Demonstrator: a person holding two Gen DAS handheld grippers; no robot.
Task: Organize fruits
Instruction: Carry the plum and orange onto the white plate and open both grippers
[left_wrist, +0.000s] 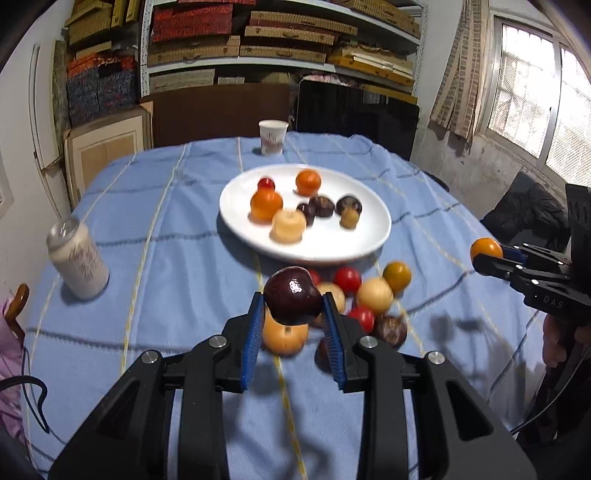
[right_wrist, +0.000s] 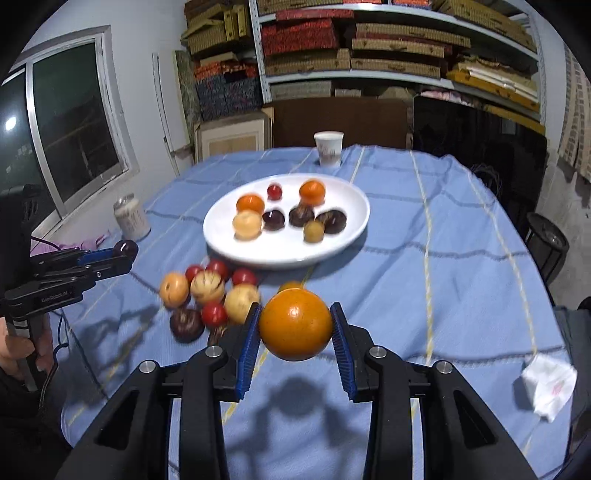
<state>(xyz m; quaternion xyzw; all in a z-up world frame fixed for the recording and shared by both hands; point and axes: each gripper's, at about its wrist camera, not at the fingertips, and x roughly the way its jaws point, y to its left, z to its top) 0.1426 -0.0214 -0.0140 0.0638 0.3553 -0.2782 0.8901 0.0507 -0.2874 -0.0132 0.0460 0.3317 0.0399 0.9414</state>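
My left gripper (left_wrist: 293, 306) is shut on a dark purple fruit (left_wrist: 291, 301) and holds it above the loose fruit pile (left_wrist: 373, 295) on the blue cloth. My right gripper (right_wrist: 295, 325) is shut on an orange fruit (right_wrist: 295, 323), lifted over the cloth right of the pile (right_wrist: 207, 295). A white plate (left_wrist: 332, 247) behind the pile holds several orange, pale, red and dark fruits. The plate also shows in the right wrist view (right_wrist: 288, 251). Each gripper is seen from the other's camera, the right one (left_wrist: 487, 254) and the left one (right_wrist: 123, 253).
A white can (left_wrist: 77, 258) stands at the table's left. A paper cup (left_wrist: 272, 136) stands at the far edge. A crumpled tissue (right_wrist: 548, 382) lies near the right edge. Shelves of boxes and a dark chair are behind the table.
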